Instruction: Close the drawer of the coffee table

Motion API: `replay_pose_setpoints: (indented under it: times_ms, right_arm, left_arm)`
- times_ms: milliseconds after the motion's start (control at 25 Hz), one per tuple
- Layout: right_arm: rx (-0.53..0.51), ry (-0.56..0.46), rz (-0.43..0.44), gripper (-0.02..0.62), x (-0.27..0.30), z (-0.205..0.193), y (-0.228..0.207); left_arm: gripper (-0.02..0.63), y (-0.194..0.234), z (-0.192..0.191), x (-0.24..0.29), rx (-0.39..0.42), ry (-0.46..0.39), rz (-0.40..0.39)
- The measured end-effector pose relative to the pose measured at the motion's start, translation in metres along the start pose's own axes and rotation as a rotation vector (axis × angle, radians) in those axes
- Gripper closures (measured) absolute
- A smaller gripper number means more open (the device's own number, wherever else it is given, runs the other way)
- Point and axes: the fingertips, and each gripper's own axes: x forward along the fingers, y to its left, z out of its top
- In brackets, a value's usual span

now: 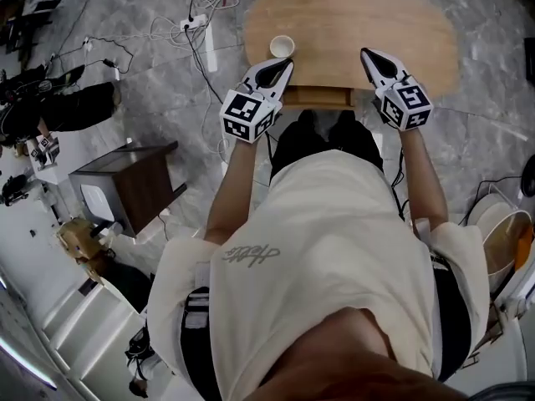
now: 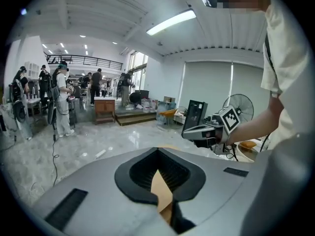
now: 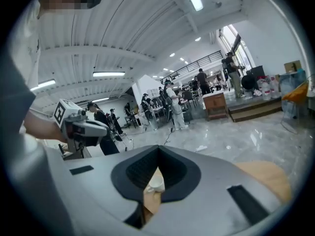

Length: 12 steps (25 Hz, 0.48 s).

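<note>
In the head view the oval wooden coffee table [image 1: 393, 23] lies ahead of the person's knees. Its drawer [image 1: 318, 98] sticks out a little from under the near edge. My left gripper [image 1: 284, 63] hovers over the near edge just left of the drawer, jaws together and empty. My right gripper [image 1: 368, 54] hovers at the drawer's right end, also shut and empty. A white cup [image 1: 282, 46] stands on the tabletop just beyond the left gripper and shows through the right gripper's jaw notch [image 3: 155, 183]. The left gripper view shows only a strip of table wood [image 2: 160, 188] between the jaws.
A dark wooden cabinet [image 1: 125, 182] stands on the floor to the left. A power strip with cables [image 1: 201, 23] lies by the table's far left corner. A round white basket [image 1: 501, 232] sits at the right. Several people [image 2: 61, 102] stand far back in the hall.
</note>
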Motion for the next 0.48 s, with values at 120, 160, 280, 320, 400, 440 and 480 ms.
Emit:
replay_pose_setpoints:
  times_ms: [120, 160, 280, 320, 400, 440, 480]
  right_arm:
    - [-0.001, 0.040, 0.019, 0.600, 0.008, -0.030, 0.000]
    - [0.010, 0.043, 0.023, 0.600, 0.009, -0.040, 0.001]
    - [0.042, 0.054, 0.014, 0.600, 0.004, -0.068, 0.004]
    - [0.055, 0.067, 0.005, 0.600, 0.001, -0.078, 0.005]
    - [0.082, 0.107, -0.015, 0.600, -0.005, -0.099, 0.004]
    - [0.098, 0.125, -0.026, 0.600, -0.008, -0.110, 0.002]
    - [0.117, 0.136, -0.040, 0.600, -0.011, -0.121, 0.000]
  left_arm:
    - [0.603, 0.011, -0.019, -0.002, -0.024, 0.016, 0.044]
    - [0.603, 0.012, -0.030, -0.004, -0.038, 0.023, 0.056]
    - [0.603, 0.013, -0.066, -0.006, -0.082, 0.060, 0.075]
    - [0.603, 0.013, -0.079, -0.004, -0.096, 0.081, 0.071]
    - [0.603, 0.012, -0.107, 0.005, -0.126, 0.130, 0.053]
    - [0.603, 0.012, -0.120, 0.010, -0.141, 0.152, 0.041]
    - [0.603, 0.011, -0.133, 0.017, -0.153, 0.170, 0.031]
